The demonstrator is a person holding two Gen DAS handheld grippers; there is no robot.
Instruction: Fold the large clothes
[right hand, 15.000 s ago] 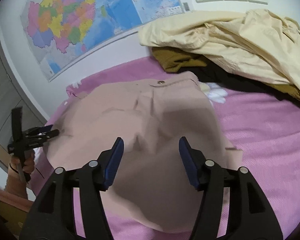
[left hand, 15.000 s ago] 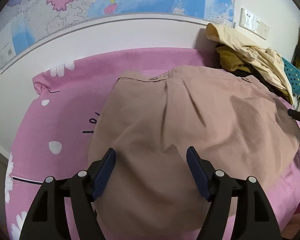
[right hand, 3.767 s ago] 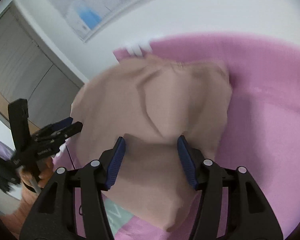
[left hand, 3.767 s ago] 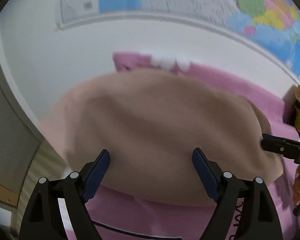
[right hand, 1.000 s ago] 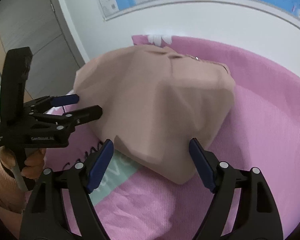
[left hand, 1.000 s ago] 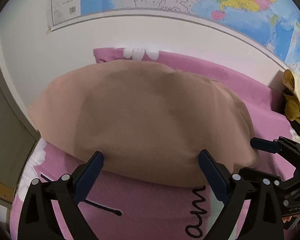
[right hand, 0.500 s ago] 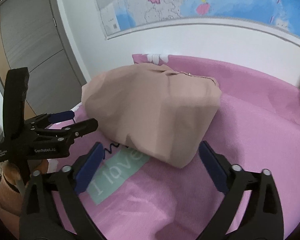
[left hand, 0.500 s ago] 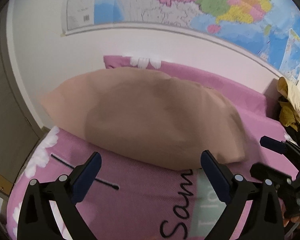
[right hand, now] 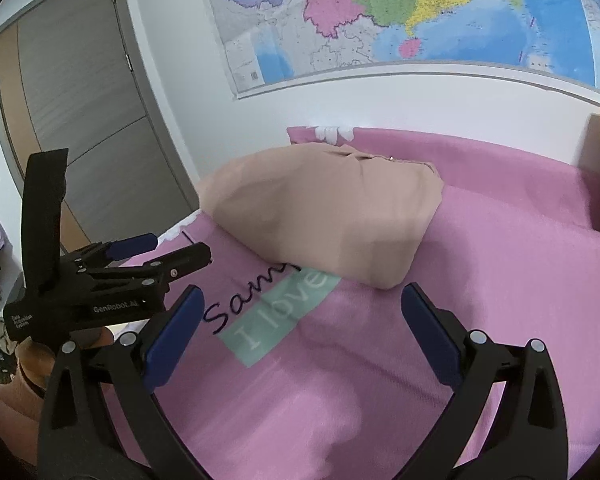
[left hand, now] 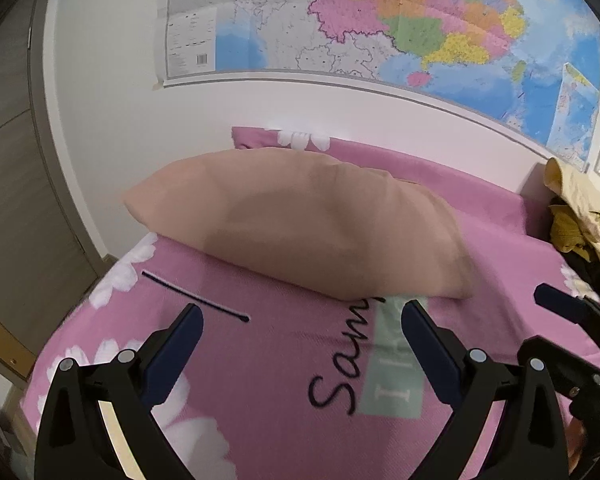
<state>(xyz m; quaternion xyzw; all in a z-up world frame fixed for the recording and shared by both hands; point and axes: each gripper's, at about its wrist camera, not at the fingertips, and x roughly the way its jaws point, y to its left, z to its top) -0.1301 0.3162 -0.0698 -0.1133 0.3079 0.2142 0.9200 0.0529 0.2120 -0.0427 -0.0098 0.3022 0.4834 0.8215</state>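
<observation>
Over the pink bedspread point(left hand: 500, 232), the left gripper point(left hand: 300, 320) hangs with jaws spread wide and empty. The folded tan garment point(right hand: 324, 216) lies on the bedspread toward the wall. The right gripper point(right hand: 300, 304) gapes wide too, holding nothing.

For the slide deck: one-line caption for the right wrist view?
Folded tan garment lies on pink blanket; right gripper open and empty.

place: bedroom | signs: pink bedspread point(left hand: 284, 364); wall map point(left hand: 400, 20); door point(right hand: 80, 120)
</observation>
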